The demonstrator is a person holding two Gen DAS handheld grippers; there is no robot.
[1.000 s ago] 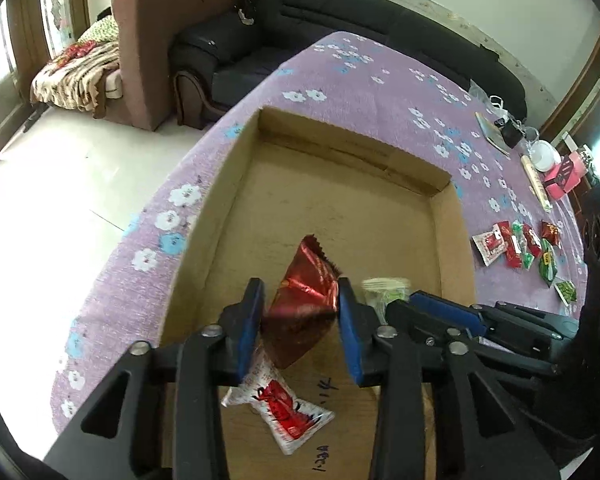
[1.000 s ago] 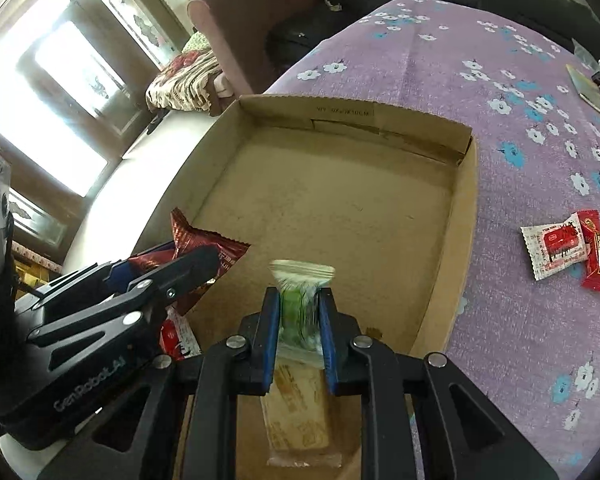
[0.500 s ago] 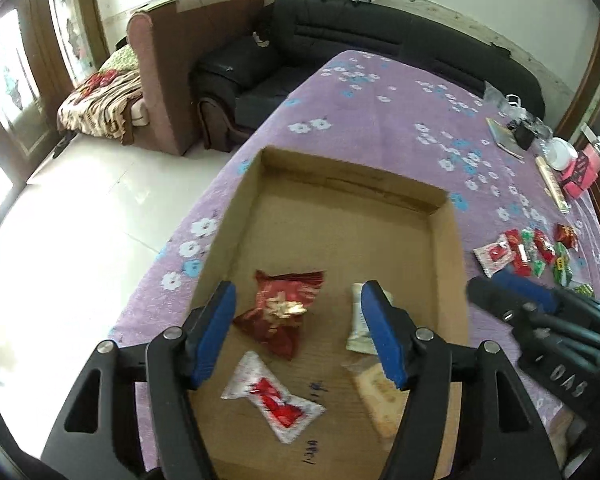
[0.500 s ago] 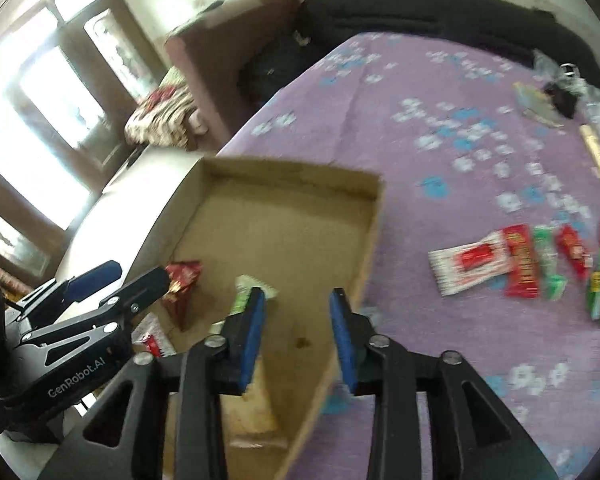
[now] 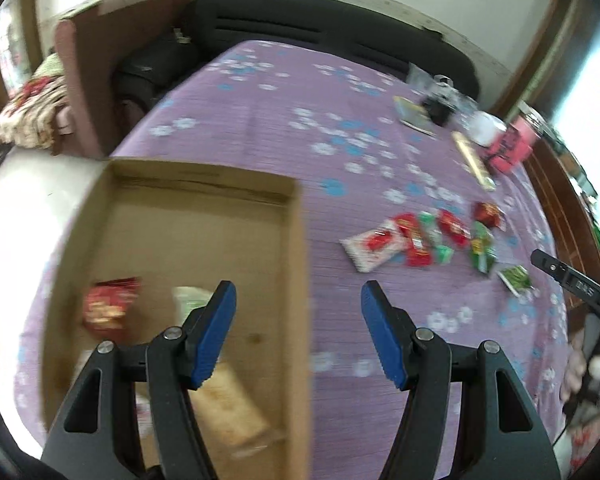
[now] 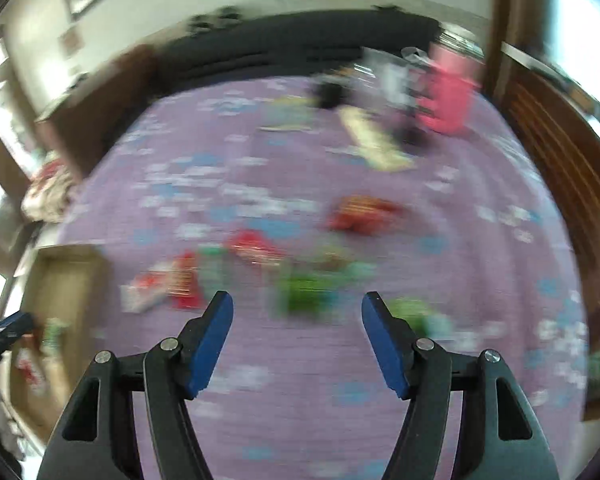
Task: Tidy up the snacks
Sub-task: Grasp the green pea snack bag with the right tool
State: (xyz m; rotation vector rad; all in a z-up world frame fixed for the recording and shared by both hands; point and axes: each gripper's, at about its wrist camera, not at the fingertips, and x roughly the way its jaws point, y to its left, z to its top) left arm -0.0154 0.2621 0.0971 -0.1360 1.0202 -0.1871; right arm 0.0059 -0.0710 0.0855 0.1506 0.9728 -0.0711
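- The left gripper [image 5: 298, 306] is seen with its jaws spread wide and nothing between them, poised above the right wall of the cardboard box [image 5: 298, 264].
- The right gripper [image 6: 297, 320] is likewise spread and empty; it is pointed at the loose snacks on the purple tablecloth [image 6: 300, 400], though that view is heavily blurred.
- Inside the box, a dark red packet [image 5: 110, 304] is found at the near left, a pale green packet [image 5: 190, 300] just beside it to the right, and a tan packet [image 5: 228, 408] nearer still, partly hidden by the left gripper's finger.
- The remaining snacks lie in a cluster on the cloth, to the right of the box and well apart from it: a white-and-red packet [image 5: 374, 244], a red bar [image 5: 414, 240], green packets [image 5: 482, 250] and a further green one [image 5: 514, 278] at the near right.
- The step in hand is judged to be the fetching of further snacks, with part of the pile already boxed.
- For the next move, one packet should be singled out at the edge of the cluster, so that neighbours touching it are not dragged along; the thin wrappers lie flat, so a low, level approach is likely needed.
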